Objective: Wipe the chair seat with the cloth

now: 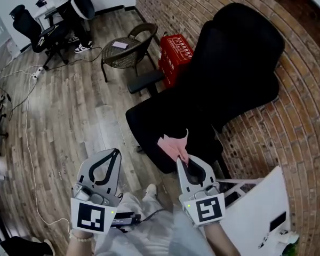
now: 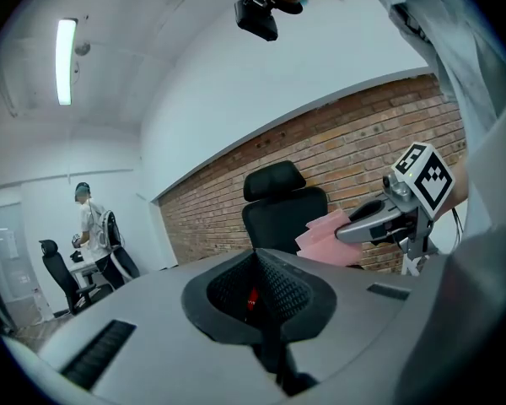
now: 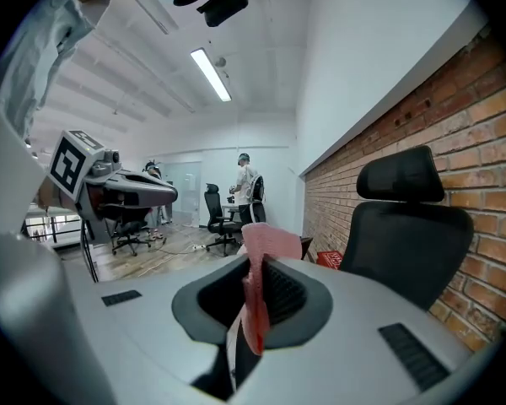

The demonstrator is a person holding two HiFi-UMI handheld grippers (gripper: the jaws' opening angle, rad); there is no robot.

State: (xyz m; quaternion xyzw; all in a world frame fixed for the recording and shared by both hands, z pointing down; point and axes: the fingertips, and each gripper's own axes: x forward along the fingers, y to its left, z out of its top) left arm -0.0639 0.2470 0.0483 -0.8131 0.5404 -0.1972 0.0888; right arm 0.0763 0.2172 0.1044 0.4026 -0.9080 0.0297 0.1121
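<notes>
Head view: our right gripper (image 1: 184,161), clamping the pink cloth (image 1: 172,144), hangs nearest the chair seat (image 1: 152,122) just ahead; left gripper (image 1: 115,152) closed, empty.

The cloth (image 1: 173,144) was pink, thin and crumpled. It was pinched between the closed jaws of the right gripper (image 1: 184,162), and a loose, peaked fold stood up beyond the jaw tips toward 11 o'clock. It hung over the 5 o'clock edge of the chair seat (image 1: 152,122). The seat was black, broad and bare, tilted across the head view, with its tall black backrest (image 1: 240,63) rising at 1 o'clock.
</notes>
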